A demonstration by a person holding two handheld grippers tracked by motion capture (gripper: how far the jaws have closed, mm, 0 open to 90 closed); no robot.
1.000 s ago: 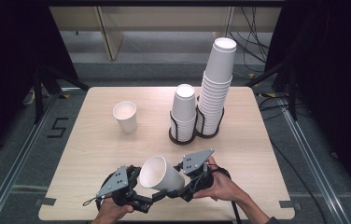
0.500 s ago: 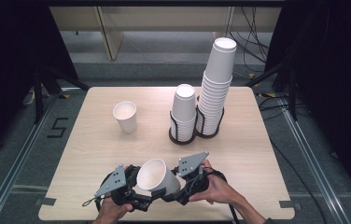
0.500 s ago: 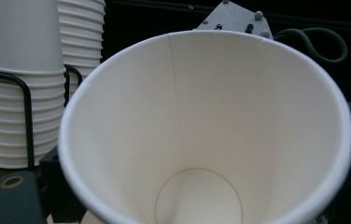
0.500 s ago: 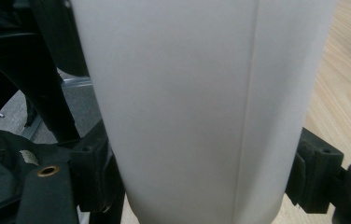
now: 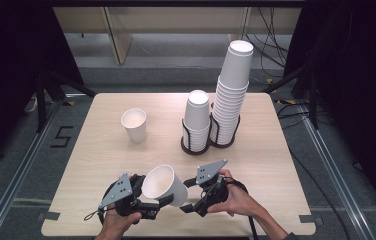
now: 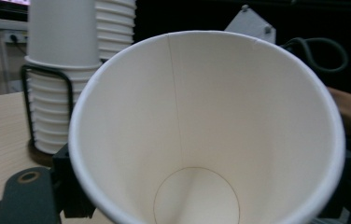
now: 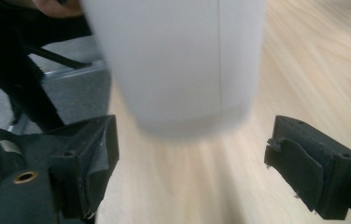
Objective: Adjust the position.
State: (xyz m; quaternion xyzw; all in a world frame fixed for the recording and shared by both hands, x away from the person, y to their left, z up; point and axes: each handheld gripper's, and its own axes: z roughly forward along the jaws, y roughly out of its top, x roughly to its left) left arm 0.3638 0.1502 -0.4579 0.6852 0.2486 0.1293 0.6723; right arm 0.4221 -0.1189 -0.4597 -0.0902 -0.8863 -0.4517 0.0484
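A white paper cup (image 5: 163, 185) hangs tilted above the table's near edge, its mouth turned up and to the left. My left gripper (image 5: 159, 203) is shut on it; its jaws have just been closing with the cup between them. In the left gripper view the cup's open mouth (image 6: 201, 140) faces the camera, with a black jaw at each side. My right gripper (image 5: 188, 196) stands open just right of the cup. In the right gripper view its pads (image 7: 313, 163) stand wide apart and the cup's base (image 7: 178, 60) sits above and beyond them, untouched.
A single white cup (image 5: 134, 125) stands upright on the wooden table (image 5: 276, 165) at the left middle. A black wire holder (image 5: 196, 145) carries a short cup stack (image 5: 197, 117) and a tall stack (image 5: 232, 95) at the back right. Dark floor surrounds the table.
The cup has drifted slightly left between the two grippers. Both hands have stayed at the near edge.
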